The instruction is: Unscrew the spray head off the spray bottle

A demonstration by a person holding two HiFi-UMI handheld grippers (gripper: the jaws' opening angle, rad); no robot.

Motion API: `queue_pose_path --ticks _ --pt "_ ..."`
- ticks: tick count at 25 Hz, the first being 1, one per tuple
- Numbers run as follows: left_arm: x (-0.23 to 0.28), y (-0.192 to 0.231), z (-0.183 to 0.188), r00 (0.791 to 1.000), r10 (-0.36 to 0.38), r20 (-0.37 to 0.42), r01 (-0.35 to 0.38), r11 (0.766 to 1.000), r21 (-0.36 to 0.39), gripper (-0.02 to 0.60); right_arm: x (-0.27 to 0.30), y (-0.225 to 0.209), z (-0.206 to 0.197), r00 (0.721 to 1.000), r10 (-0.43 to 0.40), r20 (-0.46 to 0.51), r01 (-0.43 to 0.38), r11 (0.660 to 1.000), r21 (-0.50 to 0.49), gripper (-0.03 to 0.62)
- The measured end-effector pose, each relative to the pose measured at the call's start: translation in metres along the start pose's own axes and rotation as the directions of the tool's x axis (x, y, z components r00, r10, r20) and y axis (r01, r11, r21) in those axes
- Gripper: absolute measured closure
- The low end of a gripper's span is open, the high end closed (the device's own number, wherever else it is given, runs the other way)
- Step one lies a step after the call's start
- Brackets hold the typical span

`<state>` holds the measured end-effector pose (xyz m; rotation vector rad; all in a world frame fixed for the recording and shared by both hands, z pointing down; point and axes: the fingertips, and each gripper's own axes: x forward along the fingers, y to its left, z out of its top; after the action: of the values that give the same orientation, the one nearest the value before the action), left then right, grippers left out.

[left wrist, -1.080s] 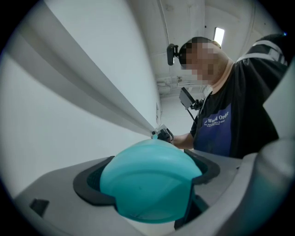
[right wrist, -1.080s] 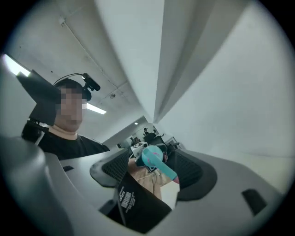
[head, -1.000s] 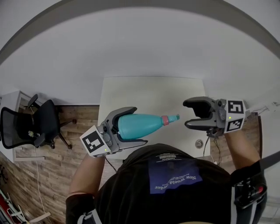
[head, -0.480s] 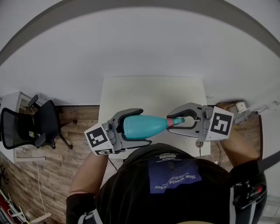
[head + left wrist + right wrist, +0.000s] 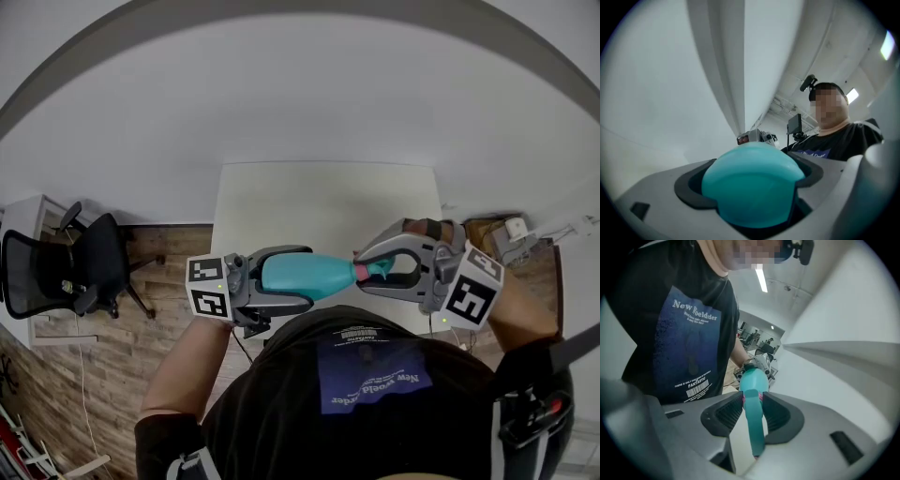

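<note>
— Progress on the teal plastic spray bottle [image 5: 323,276]; where does it stand?
— Early, I'd judge; the bottle lies sideways in the air over the near edge of the white counter [image 5: 328,197], touching nothing but the two tools; the left hand-held gripper [image 5: 307,277] is clamped round its fat body, and the rounded base [image 5: 752,185] fills that gripper's own view
— And the other end?
— The right hand-held gripper [image 5: 364,270] has the slim teal spray head [image 5: 752,427] between its ribbed pads; its jaws are closing and bear on the head just beside the pink collar [image 5: 358,272]
— So is the head off?
— No; it sits on the neck with the collar against the body and no gap that I can see; whether any thread is loosened, the pictures cannot say
— What remains?
— Nearly all of it, by my reckoning; twisting the head against the held body, regripping as needed, then drawing it clear
</note>
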<state>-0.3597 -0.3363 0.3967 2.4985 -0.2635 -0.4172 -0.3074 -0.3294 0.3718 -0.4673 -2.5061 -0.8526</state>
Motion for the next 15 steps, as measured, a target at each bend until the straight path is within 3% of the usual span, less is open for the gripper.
queue_pose_path --ticks 6,11,15 --pt "-0.003 -0.004 -0.010 0.997 -0.075 0.029 0.079 0.977 -0.199 0.107 0.002 0.010 0.005 0.999 0.009 -0.033 -0.014 0.988 -0.152 0.468" --pt "-0.010 -0.002 -0.018 0.988 -0.127 0.089 0.151 0.921 -0.358 0.107 0.008 0.016 0.005 0.996 0.001 -0.088 -0.026 0.958 -0.285 0.468" --pt "-0.015 0.001 -0.025 0.986 -0.117 0.121 0.156 0.902 -0.403 0.107 0.008 0.015 0.002 0.995 0.012 -0.097 -0.041 0.951 -0.306 0.468"
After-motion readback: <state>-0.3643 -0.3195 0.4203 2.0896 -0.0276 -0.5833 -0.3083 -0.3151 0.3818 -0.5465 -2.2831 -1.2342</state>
